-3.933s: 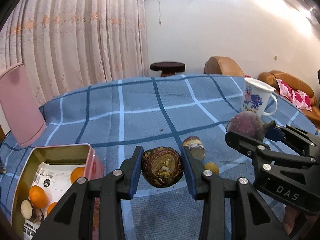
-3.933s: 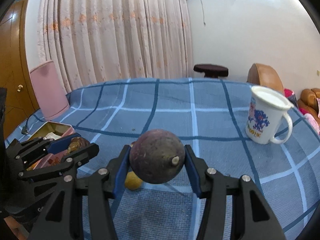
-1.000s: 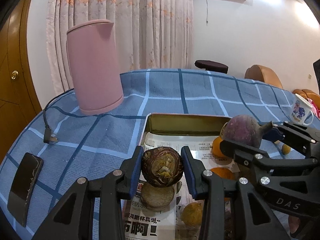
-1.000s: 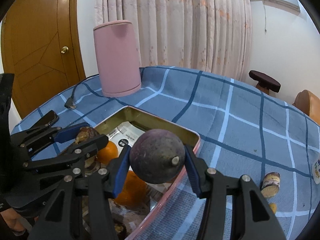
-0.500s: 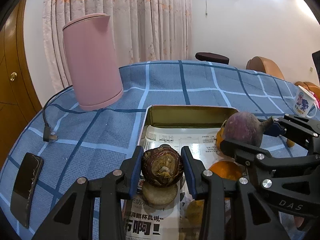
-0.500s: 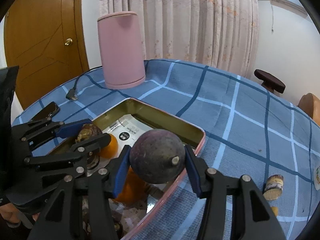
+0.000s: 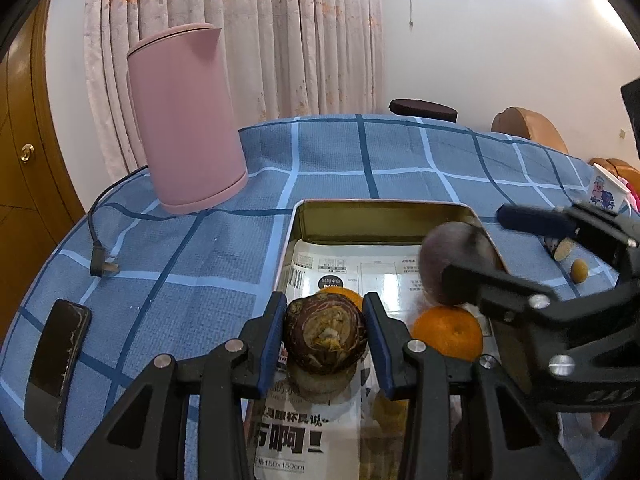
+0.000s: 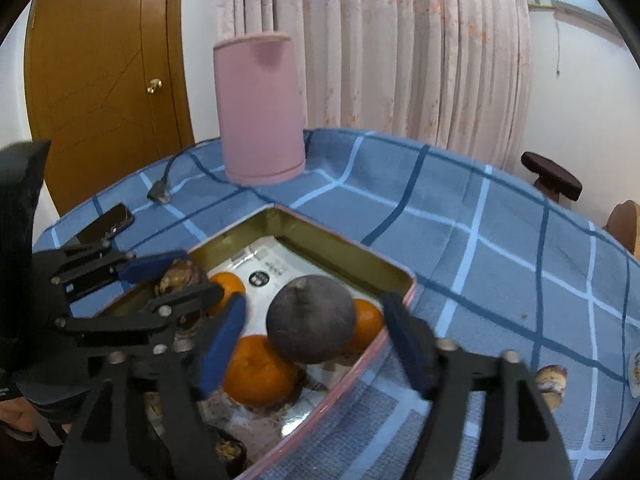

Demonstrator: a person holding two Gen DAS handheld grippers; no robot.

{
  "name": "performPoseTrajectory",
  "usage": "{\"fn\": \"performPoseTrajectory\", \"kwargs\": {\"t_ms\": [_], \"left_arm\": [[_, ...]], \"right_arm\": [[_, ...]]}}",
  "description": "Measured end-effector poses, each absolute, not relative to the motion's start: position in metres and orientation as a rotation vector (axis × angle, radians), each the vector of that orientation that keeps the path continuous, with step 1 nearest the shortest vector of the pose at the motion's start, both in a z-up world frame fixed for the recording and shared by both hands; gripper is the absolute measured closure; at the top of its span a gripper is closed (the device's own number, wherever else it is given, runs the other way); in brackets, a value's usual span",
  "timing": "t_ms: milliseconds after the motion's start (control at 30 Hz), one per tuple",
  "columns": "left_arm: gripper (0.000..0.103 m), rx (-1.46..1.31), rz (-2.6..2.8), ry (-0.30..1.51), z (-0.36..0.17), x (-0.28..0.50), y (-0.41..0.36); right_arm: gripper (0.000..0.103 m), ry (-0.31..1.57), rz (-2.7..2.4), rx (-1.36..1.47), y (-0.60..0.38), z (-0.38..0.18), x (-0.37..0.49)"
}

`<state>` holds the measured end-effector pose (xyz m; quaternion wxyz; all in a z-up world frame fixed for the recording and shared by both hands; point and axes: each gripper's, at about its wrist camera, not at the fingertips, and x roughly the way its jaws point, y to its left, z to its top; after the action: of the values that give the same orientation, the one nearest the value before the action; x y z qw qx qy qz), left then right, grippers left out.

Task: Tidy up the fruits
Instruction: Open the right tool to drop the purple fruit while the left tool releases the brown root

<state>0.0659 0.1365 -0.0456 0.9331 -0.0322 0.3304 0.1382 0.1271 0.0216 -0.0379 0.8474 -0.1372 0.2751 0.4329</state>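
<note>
Table (image 7: pixel 360 160), covered by a blue checked cloth, fills the middle of both views. A pink kettle (image 7: pixel 186 120) stands at its far left side, its cord (image 7: pixel 102 240) trailing down the left; a dark phone (image 7: pixel 56 364) lies at lower left. Pale floral curtains (image 7: pixel 260 40) hang behind, a wooden door (image 8: pixel 104 80) at upper left of the right view, a white wall and stool (image 7: pixel 424 110) at right.

A tin (image 7: pixel 380 220), lined with printed paper, sits at centre. The left gripper (image 7: pixel 325 334) has its jaws opening; the brown fruit (image 7: pixel 325 336) sits between its pads, above the tin's near end, contact too close to judge. The right gripper (image 8: pixel 316 336) is opening wide, pads clear of the blurred purple fruit (image 8: pixel 311 318), which lies over oranges (image 8: pixel 258 372) in the tin. A mug (image 7: pixel 606 192) stands at the far right.
</note>
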Motion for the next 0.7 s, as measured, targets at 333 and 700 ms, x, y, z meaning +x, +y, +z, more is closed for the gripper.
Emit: {"fn": "performPoseTrajectory", "kwargs": {"t_ms": [333, 700], "left_arm": [[0.029, 0.01, 0.283, 0.652, -0.04, 0.058, 0.118], [0.029, 0.014, 0.284, 0.612, -0.027, 0.057, 0.106]], "right_arm": [[0.009, 0.466, 0.949, -0.251, 0.007, -0.013, 0.104], [0.003, 0.463, 0.758, -0.143, -0.079, -0.003, 0.136]]}}
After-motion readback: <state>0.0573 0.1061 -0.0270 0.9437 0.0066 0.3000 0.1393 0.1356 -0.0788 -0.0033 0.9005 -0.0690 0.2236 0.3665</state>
